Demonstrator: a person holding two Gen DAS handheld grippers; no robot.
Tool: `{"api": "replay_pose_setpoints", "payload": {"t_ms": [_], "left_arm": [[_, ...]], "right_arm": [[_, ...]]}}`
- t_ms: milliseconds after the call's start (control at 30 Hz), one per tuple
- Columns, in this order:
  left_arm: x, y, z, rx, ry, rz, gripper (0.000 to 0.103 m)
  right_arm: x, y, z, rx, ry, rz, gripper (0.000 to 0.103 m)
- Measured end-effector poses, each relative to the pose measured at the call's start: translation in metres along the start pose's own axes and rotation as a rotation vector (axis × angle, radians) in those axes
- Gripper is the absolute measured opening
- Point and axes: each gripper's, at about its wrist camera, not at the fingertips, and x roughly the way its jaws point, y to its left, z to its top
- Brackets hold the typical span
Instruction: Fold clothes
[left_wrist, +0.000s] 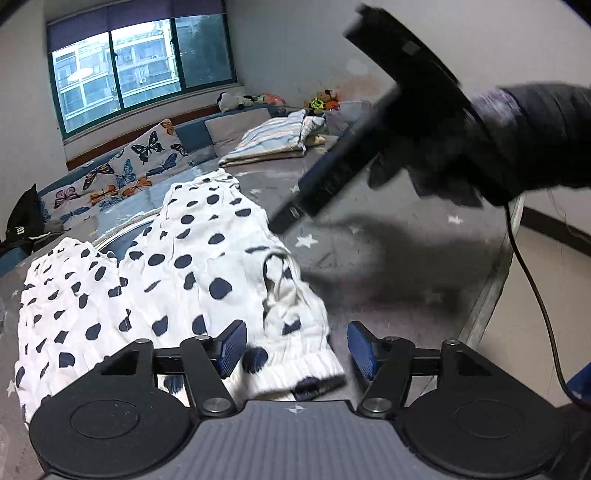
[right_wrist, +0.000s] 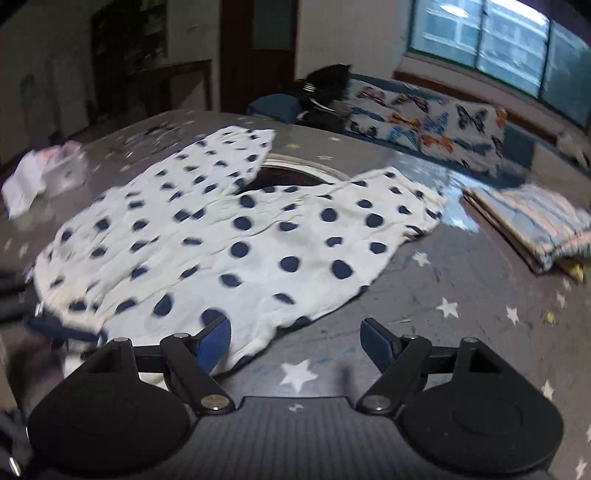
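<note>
Jaws of the left gripper (left_wrist: 295, 349) stand apart and tilted down over the elastic waistband of the white garment with dark blue polka dots (left_wrist: 177, 273), the band lying loose between the blue pads with neither pressing on it. That garment is spread flat on the grey star-patterned table (right_wrist: 461, 288). At its near hem the right gripper (right_wrist: 295, 345), in a dark-sleeved hand (left_wrist: 443, 173), hangs wide apart, holding nothing.

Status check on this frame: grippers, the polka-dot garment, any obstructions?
Left gripper open, waistband between fingers. Right gripper open, empty. Polka-dot garment spread flat, unfolded. Folded striped clothes lie apart; nothing blocking.
</note>
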Motion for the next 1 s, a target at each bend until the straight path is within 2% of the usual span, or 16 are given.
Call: {"api": "replay_pose_setpoints", "payload": {"t_ms": [333,433,467,500,533,633,900,1000], "left_arm": [[0.007,-0.012,-0.007,0.073,-0.010,0.043,0.060],[0.007,-0.013,-0.008,0.083,-0.014,0.029,0.054],[0.007,-0.013,-0.008,0.085,-0.012,0.019,0.044],[0.007,-0.013,-0.007,0.087,-0.010,0.011,0.039],[0.008,-0.013,-0.007,0.086,-0.008,0.005,0.038],[0.009,-0.008,-0.005,0.071,0.001,-0.010,0.036],[0.008,0.011,0.002,-0.030,0.003,-0.065,0.014],[0.008,0.019,0.005,-0.081,0.007,-0.079,0.014]], "right_arm": [[0.019,-0.042,0.015,0.176,0.002,0.006,0.078],[0.027,-0.054,0.021,0.223,0.000,0.003,0.075],[0.029,-0.058,0.023,0.236,-0.002,0.001,0.074],[0.031,-0.061,0.025,0.246,-0.005,-0.002,0.073],[0.034,-0.064,0.027,0.257,-0.008,-0.006,0.070],[0.043,-0.075,0.036,0.298,-0.019,-0.008,0.066],[0.081,-0.106,0.066,0.355,-0.038,-0.091,0.055],[0.099,-0.117,0.076,0.372,-0.036,-0.117,0.053]]}}
